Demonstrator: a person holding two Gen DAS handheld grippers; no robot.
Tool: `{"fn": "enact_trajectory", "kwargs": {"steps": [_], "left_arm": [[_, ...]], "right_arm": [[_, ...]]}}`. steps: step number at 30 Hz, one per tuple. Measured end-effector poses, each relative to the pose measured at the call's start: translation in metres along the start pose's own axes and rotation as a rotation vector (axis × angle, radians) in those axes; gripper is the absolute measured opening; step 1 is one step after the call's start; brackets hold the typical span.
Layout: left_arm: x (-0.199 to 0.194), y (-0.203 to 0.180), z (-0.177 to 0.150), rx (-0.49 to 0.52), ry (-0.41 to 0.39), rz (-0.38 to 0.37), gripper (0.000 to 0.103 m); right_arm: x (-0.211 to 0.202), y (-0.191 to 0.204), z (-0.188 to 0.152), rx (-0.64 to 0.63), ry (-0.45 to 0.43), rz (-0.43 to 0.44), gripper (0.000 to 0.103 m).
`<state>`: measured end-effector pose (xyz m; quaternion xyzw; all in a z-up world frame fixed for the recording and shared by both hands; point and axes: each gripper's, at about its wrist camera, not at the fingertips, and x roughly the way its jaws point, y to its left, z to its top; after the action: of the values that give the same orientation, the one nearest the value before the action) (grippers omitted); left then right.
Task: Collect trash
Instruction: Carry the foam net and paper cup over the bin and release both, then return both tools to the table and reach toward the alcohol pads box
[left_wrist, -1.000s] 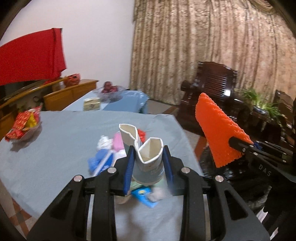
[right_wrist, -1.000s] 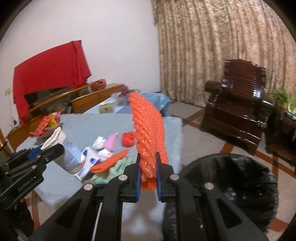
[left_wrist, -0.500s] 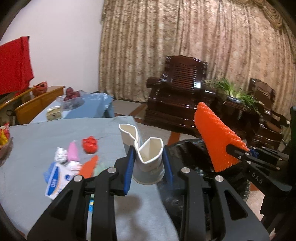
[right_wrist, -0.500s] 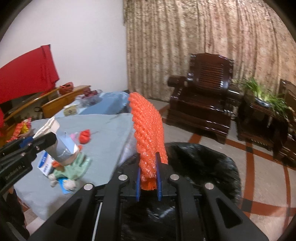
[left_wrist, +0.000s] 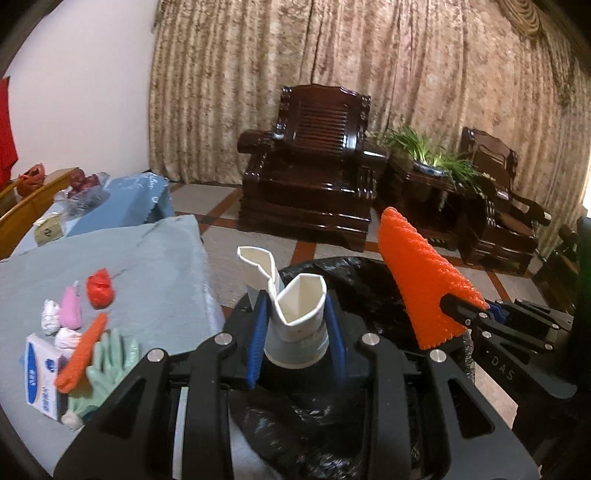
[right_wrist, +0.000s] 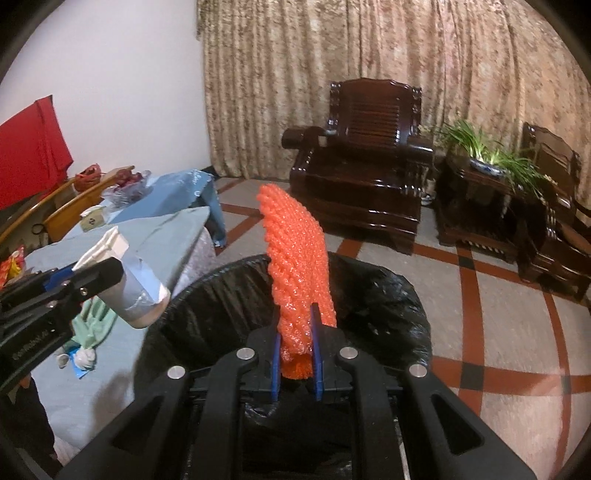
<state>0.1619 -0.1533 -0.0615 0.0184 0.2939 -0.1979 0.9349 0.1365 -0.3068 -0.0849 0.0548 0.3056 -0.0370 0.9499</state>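
Observation:
My left gripper (left_wrist: 295, 339) is shut on a crushed white paper cup (left_wrist: 295, 314), held above the near rim of the black-lined trash bin (left_wrist: 354, 280). From the right wrist view the same cup (right_wrist: 136, 299) hangs at the bin's left edge. My right gripper (right_wrist: 295, 354) is shut on an orange foam fruit net (right_wrist: 299, 273), upright over the bin's opening (right_wrist: 380, 299). In the left wrist view that net (left_wrist: 421, 288) stands to the right of the cup. More trash lies on the grey-blue tablecloth (left_wrist: 155, 266): a red wad (left_wrist: 99, 290), a pale green glove (left_wrist: 107, 358), a tissue pack (left_wrist: 40, 373).
Dark wooden armchairs (right_wrist: 365, 158) and a side table with a green plant (right_wrist: 484, 155) stand on the tiled floor before patterned curtains. A second blue-covered table (left_wrist: 122, 203) with a fruit bowl sits beyond the first. Bare floor lies right of the bin.
Both grippers have swung right from over the table to over the black bin, still gripping the cup and the net. The table and its trash now sit at the left.

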Motion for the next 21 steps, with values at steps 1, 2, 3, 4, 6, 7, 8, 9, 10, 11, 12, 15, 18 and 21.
{"fn": "enact_trajectory", "kwargs": {"steps": [1, 2, 3, 4, 6, 7, 8, 9, 10, 11, 12, 15, 18, 21], "left_arm": [[0.005, -0.001, 0.000, 0.001, 0.006, -0.004, 0.029], [0.010, -0.003, -0.001, 0.003, 0.015, -0.009, 0.029], [0.014, -0.004, -0.002, 0.004, 0.021, -0.012, 0.029], [0.017, -0.005, -0.002, 0.005, 0.026, -0.014, 0.029], [0.025, -0.006, -0.003, 0.010, 0.040, -0.019, 0.030], [0.027, -0.006, -0.005, 0.010, 0.045, -0.021, 0.030], [0.032, -0.006, -0.006, 0.007, 0.054, -0.028, 0.030], [0.033, -0.007, -0.007, 0.007, 0.059, -0.031, 0.032], [0.037, -0.007, -0.008, 0.009, 0.065, -0.032, 0.033], [0.040, -0.006, -0.008, 0.010, 0.073, -0.033, 0.036], [0.043, -0.005, -0.008, 0.008, 0.081, -0.037, 0.042], [0.047, -0.002, -0.011, -0.004, 0.097, -0.046, 0.048], [0.046, 0.005, -0.013, -0.013, 0.097, -0.044, 0.057], [0.036, 0.016, -0.013, -0.032, 0.074, -0.046, 0.073]], "right_arm": [[0.002, -0.004, -0.001, 0.005, 0.005, -0.004, 0.013], [0.003, -0.009, -0.004, 0.011, 0.010, -0.007, 0.013], [0.004, -0.011, -0.005, 0.015, 0.015, -0.010, 0.013], [0.006, -0.014, -0.006, 0.020, 0.021, -0.013, 0.013], [0.010, -0.018, -0.009, 0.028, 0.035, -0.019, 0.013], [0.011, -0.020, -0.010, 0.033, 0.042, -0.022, 0.013], [0.013, -0.023, -0.012, 0.038, 0.049, -0.025, 0.014], [0.013, -0.023, -0.013, 0.041, 0.054, -0.026, 0.015], [0.015, -0.024, -0.013, 0.045, 0.058, -0.033, 0.015], [0.016, -0.024, -0.014, 0.046, 0.065, -0.039, 0.019], [0.016, -0.023, -0.015, 0.047, 0.067, -0.044, 0.023], [0.015, -0.021, -0.017, 0.047, 0.067, -0.056, 0.037], [0.011, -0.020, -0.016, 0.045, 0.060, -0.065, 0.046], [0.006, -0.016, -0.014, 0.041, 0.038, -0.072, 0.071]]}}
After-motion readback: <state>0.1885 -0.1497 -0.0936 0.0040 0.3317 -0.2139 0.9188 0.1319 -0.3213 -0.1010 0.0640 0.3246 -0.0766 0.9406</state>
